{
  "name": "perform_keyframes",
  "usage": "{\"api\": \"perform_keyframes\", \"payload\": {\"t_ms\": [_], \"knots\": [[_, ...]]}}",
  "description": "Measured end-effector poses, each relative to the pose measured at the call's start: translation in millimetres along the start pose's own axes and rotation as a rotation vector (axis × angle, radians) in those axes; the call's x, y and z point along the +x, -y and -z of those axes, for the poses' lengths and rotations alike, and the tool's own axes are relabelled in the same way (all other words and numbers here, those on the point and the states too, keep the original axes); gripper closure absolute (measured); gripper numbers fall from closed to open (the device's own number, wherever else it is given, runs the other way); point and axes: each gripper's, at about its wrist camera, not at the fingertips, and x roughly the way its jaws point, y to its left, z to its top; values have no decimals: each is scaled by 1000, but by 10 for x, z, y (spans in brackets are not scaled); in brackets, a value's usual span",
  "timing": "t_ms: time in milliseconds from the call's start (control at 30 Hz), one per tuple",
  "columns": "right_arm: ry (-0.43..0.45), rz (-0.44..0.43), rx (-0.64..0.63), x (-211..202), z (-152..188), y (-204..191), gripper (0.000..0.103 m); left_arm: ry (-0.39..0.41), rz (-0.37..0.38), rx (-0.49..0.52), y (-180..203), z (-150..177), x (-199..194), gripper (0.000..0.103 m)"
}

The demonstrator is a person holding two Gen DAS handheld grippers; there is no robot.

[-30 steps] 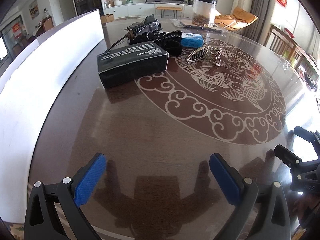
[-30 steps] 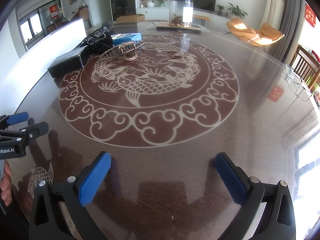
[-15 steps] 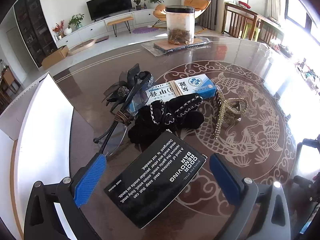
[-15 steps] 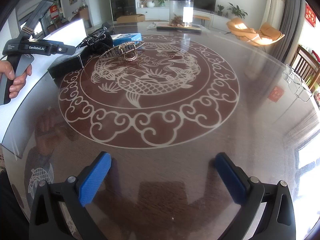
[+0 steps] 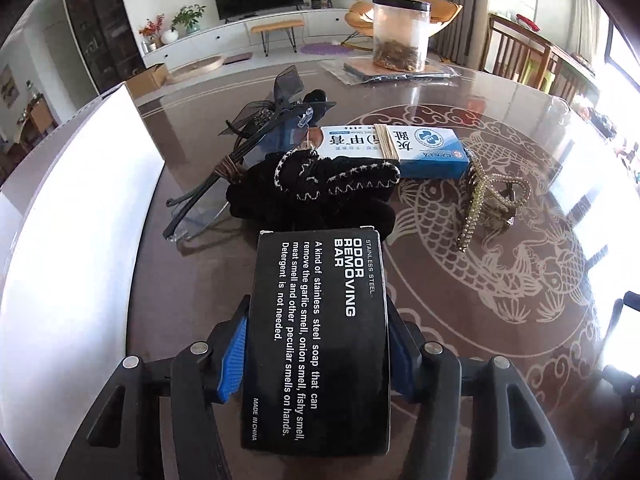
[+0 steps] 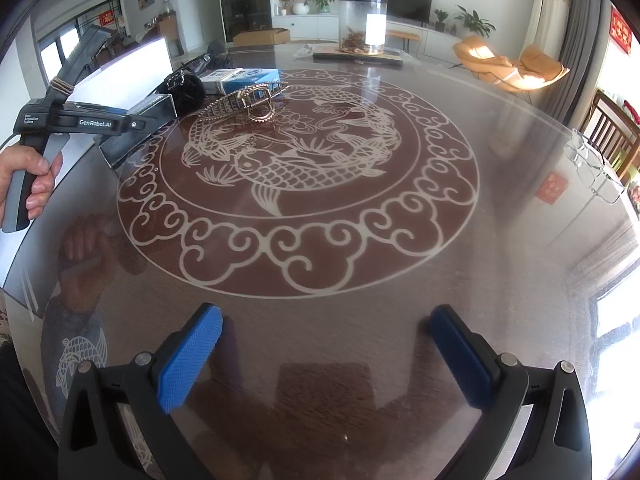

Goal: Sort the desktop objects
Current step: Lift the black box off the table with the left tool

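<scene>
While the left hand-held gripper [image 5: 316,354] clenches one black box [image 5: 320,332] between its pads, the right hand-held gripper [image 6: 324,356] hovers released over the bench [image 6: 500,220]; beyond lie one scrunchie [image 5: 316,196], one blue box [image 5: 396,152], one claw clip [image 5: 488,204].

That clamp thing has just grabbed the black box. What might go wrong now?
The left gripper holds only the near end of the black box, so it may tip or slip when lifted. Its far end meets the black scrunchie, which might drag along and nudge the gold hair claw.
</scene>
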Motion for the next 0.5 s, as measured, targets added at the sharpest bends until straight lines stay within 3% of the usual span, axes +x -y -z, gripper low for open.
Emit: {"api": "perform_keyframes", "payload": {"t_ms": [100,233,367,500], "knots": [[0,0,0,-1,-1,1,0,19,-38,-136,60,325,-181,45],[0,0,0,0,-2,0,0,28,-73,-237,266,789,-475,45],[0,0,0,1,-2,0,0,49,-79,-270,397,1078,-655,45],[0,0,0,1,-4,-1,0,31,-91,-273,423,1074,-590,41]]}}
